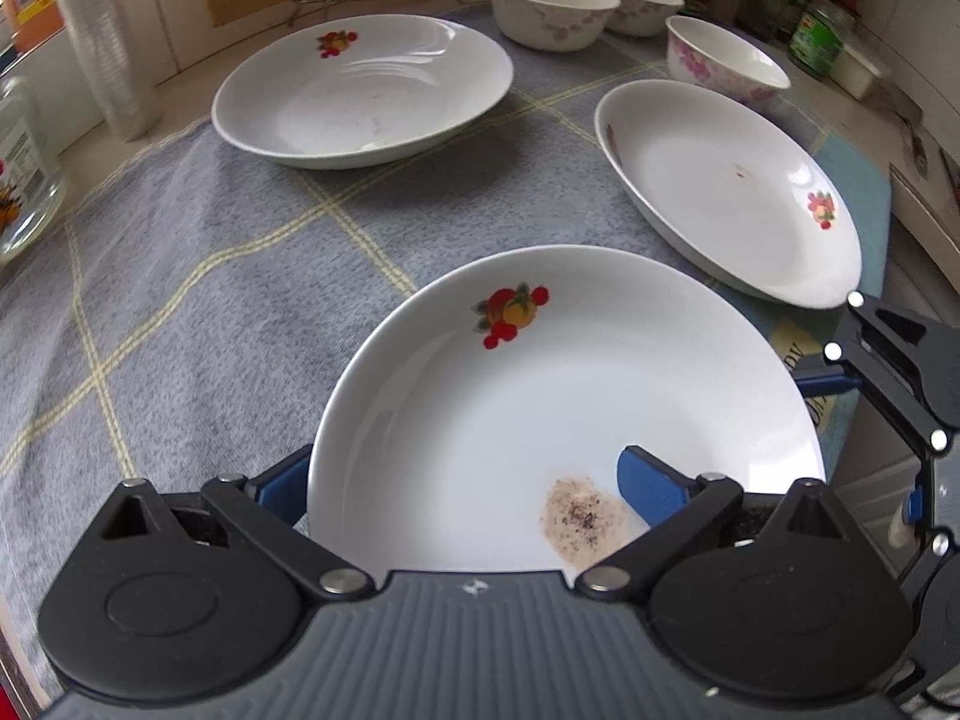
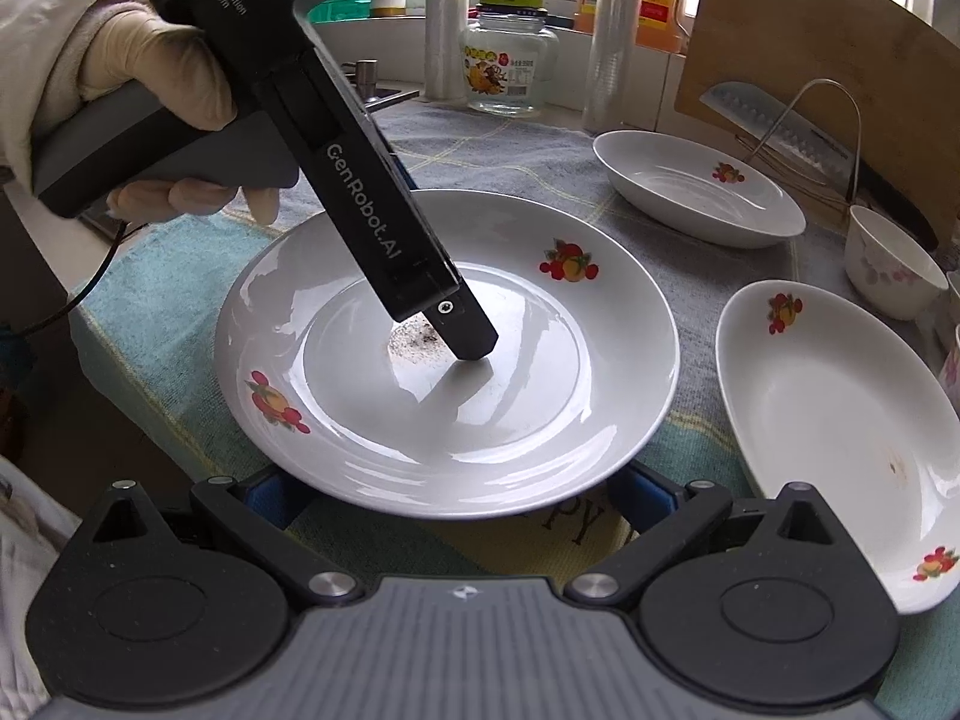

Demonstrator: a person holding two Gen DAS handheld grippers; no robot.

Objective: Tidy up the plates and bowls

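- Near plate (image 1: 564, 420) is found on the blue-grey cloth (image 1: 198, 276) at the table's front edge, soiled by a brownish speckled stain (image 1: 585, 513) in its well.
- Left gripper (image 1: 468, 489) is seen with its jaws spread wide across the plate's near rim: one blue finger (image 1: 282, 480) lies outside the rim, the other inside over the well. No squeeze on the rim is seen; the plate is judged not yet gripped.
- In the right wrist view the left gripper's tip is seen down in the plate's well, beside the stain, held by a gloved hand (image 2: 162, 72).
- Right gripper (image 2: 456, 498) is seen at the same plate's opposite rim, its blue fingers apart on either side below the rim. Contact cannot be told. The placing is judged as steadying or readying a lift for stacking.
- Count, plates: three, each bearing fruit decals; the two others, far plate (image 1: 360, 96) and right plate (image 1: 726, 192), are set well apart on the cloth, unstacked.
- Count, bowls: three, floral (image 1: 549, 9), grouped close together behind the plates.
- Sorting is judged barely begun.
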